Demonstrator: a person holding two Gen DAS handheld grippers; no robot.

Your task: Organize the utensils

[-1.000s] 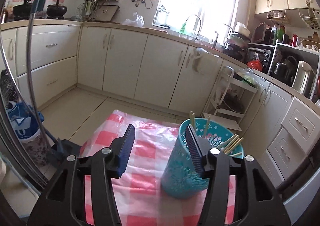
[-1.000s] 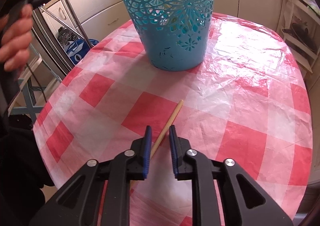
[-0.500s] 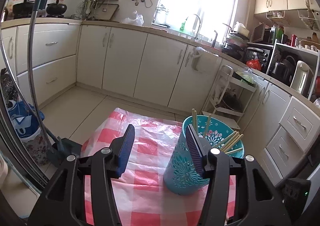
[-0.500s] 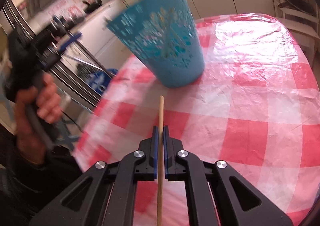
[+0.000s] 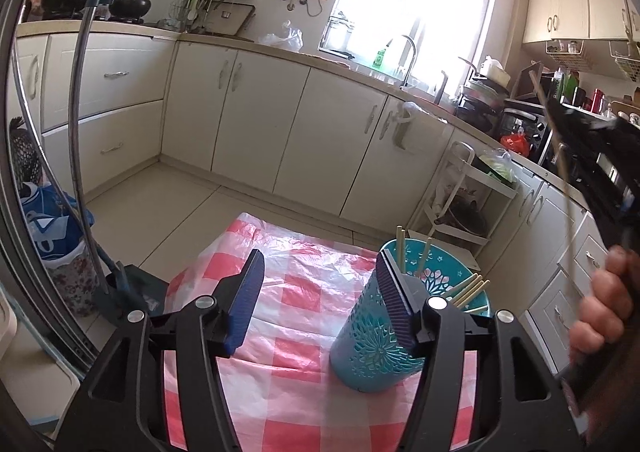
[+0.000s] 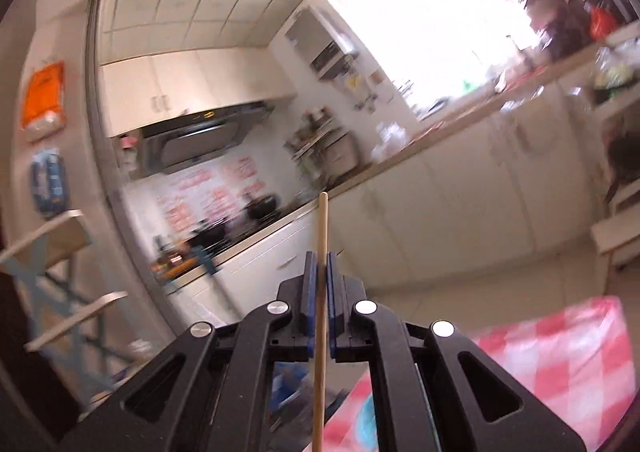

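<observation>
Pinching a single chopstick (image 6: 321,292) between its blue pads, the right gripper (image 6: 320,272) has its jaws pressed together on the stick, which is thin, round and pale wood, straight and plain, with a blunt flat tip. It runs up through the jaws and sticks out past the fingertips into the air, clear of the table, against a blurred kitchen background. From the left wrist view the same stick (image 5: 554,131) shows as a slanted pale line at the right edge, above the person's hand (image 5: 604,308).

The left gripper (image 5: 320,304) holds nothing; its jaws stand spread and have just been opening a little further. Its right finger sits in front of the teal cup (image 5: 372,340), a tall plastic holder with cut-out flower patterns, standing upright on the red-and-white checked tablecloth (image 5: 296,292). Several matching pale chopsticks (image 5: 468,288) already lean inside the cup, tips poking above its rim.
</observation>
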